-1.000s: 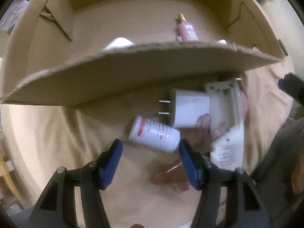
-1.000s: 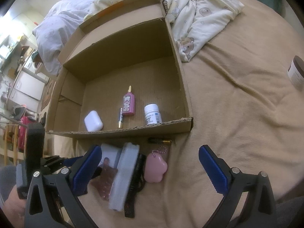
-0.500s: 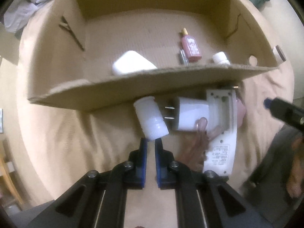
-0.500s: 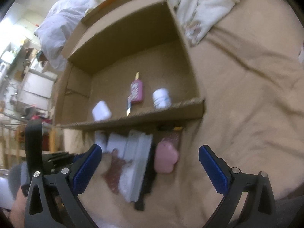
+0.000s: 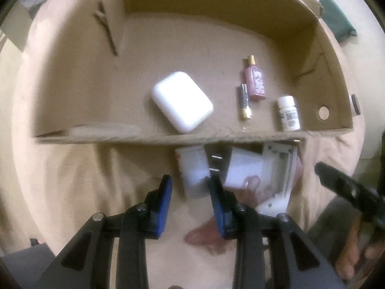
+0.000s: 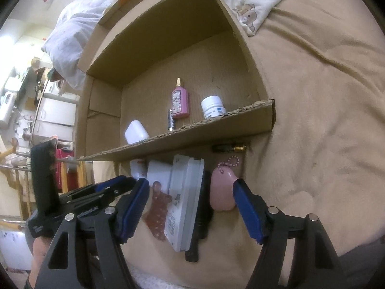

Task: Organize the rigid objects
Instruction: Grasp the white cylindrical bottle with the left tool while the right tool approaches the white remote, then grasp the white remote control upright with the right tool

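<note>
A white bottle with a red label (image 5: 193, 173) lies on the beige bedcover before the cardboard box (image 5: 216, 137). Its near end sits between the tips of my left gripper (image 5: 191, 192), whose jaws are opening and do not press it. Beside it lie a white plug charger (image 5: 243, 171) and a white flat device (image 6: 185, 204). My right gripper (image 6: 191, 185) is closing around that device, a black bar (image 6: 201, 216) and a pink charm (image 6: 221, 190), with its pads apart from them. In the box are a white case (image 5: 181, 101), a pink perfume bottle (image 5: 255, 82) and a pill bottle (image 5: 287, 113).
A slim tube (image 5: 244, 101) lies in the box by the perfume. A red patterned item (image 6: 157, 212) and a gold-tipped lipstick (image 6: 228, 148) lie outside the front wall. A bear-print blanket (image 6: 252, 7) is bunched behind the box. Room furniture stands at the left.
My left jaws went from open to shut and now stand partly open; the white bottle turned end-on toward the box. My right jaws have narrowed around the device and charm.
</note>
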A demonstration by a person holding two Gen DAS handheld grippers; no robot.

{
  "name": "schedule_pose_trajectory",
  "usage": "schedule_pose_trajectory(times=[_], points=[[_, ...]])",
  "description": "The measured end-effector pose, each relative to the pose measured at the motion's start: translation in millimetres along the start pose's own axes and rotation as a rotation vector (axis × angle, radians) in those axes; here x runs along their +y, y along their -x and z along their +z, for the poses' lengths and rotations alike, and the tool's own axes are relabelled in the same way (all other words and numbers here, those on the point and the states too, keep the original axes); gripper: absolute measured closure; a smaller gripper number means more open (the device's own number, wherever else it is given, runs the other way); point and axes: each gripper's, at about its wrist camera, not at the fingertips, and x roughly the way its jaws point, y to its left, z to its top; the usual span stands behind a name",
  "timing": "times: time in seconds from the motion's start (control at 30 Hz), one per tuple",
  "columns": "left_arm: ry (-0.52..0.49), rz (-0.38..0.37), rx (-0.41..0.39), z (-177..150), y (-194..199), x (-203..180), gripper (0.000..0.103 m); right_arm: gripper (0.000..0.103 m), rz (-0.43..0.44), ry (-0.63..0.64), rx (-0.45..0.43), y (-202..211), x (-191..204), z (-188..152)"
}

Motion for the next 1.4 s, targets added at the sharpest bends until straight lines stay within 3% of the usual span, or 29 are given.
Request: schedule_pose_trajectory(times=[0.1, 0.2, 0.27, 0.43, 0.6, 0.77, 0.83, 0.93, 1.03, 1.3, 1.4], points=[[-0.006, 0.022, 0.010, 2.2, -10.7, 0.5, 0.074, 0.026, 0.001, 0.003, -0.004, 1.2, 0.2, 0.0], [-0.046, 0.091, 0.014, 1.3, -23.4, -9.9, 0.079, 0.026, -0.002, -0.001, -0.003, 0.0, -1.1, 0.0], [-0.042, 0.086, 0.006, 1.6, -21.3, -10.6, 0.079, 0.048, 0.000, 0.002, 0.003, -1.5, -0.4, -0.2], [-0.031, 0.105, -0.064, -8.6, 12.9, -6.5, 0.079, 0.066, 0.024, 0.023, 0.051, -11.1, 4.8, -1.2], [-0.116, 0.119, -0.098, -30.3, 55.8, -18.5, 0.079, 0.067, 0.035, -0.049, 0.120, -32.1, -4.3, -2.0], [-0.168, 0.166, -0.145, -39.2, 79.4, -7.1, 0.079, 0.067, 0.004, -0.031, 0.152, -45.6, -0.1, -2.8], [-0.149, 0.174, -0.152, -40.0, 71.5, 1.8, 0.079, 0.067, 0.001, -0.029, 0.146, -47.0, 2.0, -3.2], [-0.096, 0.127, -0.141, -37.1, 63.5, 5.0, 0.079, 0.068, 0.030, -0.014, 0.137, -41.3, 6.3, -3.6], [-0.120, 0.142, -0.182, -32.7, 68.5, -4.1, 0.079, 0.068, 0.056, 0.010, 0.127, -36.5, 10.4, -5.7], [-0.101, 0.137, -0.183, -28.3, 65.2, -3.4, 0.079, 0.068, 0.044, 0.041, 0.143, -55.6, 20.9, -3.1], [-0.081, 0.129, -0.185, -27.7, 66.8, 2.2, 0.079, 0.077, 0.024, 0.056, 0.116, -56.0, 23.5, -5.2]])
